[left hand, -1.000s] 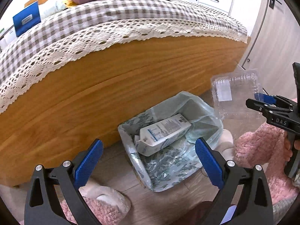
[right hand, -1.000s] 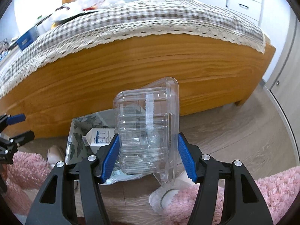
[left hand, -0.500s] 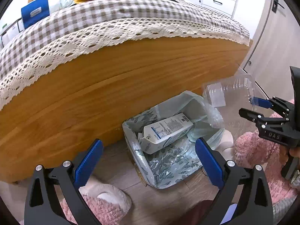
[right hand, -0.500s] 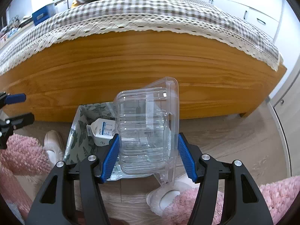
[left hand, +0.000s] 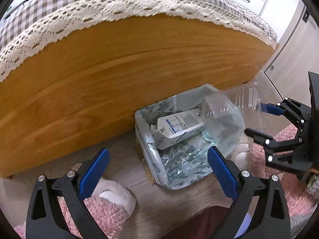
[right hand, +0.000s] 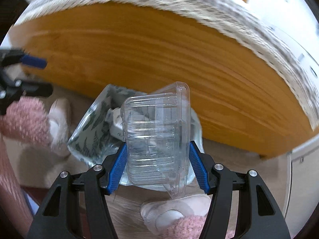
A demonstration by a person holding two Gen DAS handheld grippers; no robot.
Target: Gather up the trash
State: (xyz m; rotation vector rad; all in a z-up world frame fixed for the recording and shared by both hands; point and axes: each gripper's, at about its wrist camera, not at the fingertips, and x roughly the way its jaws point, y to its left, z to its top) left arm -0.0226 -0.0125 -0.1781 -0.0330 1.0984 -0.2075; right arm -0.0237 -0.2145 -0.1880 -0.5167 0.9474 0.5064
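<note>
I swung the right gripper [right hand: 157, 163], jaws clamped on the clear plastic box [right hand: 157, 137], over the lined bin [left hand: 185, 159]. Left gripper [left hand: 157, 171] jaws apart, empty. Release next.

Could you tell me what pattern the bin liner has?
Green leaf print on the bin liner, clearest in left wrist view.
</note>
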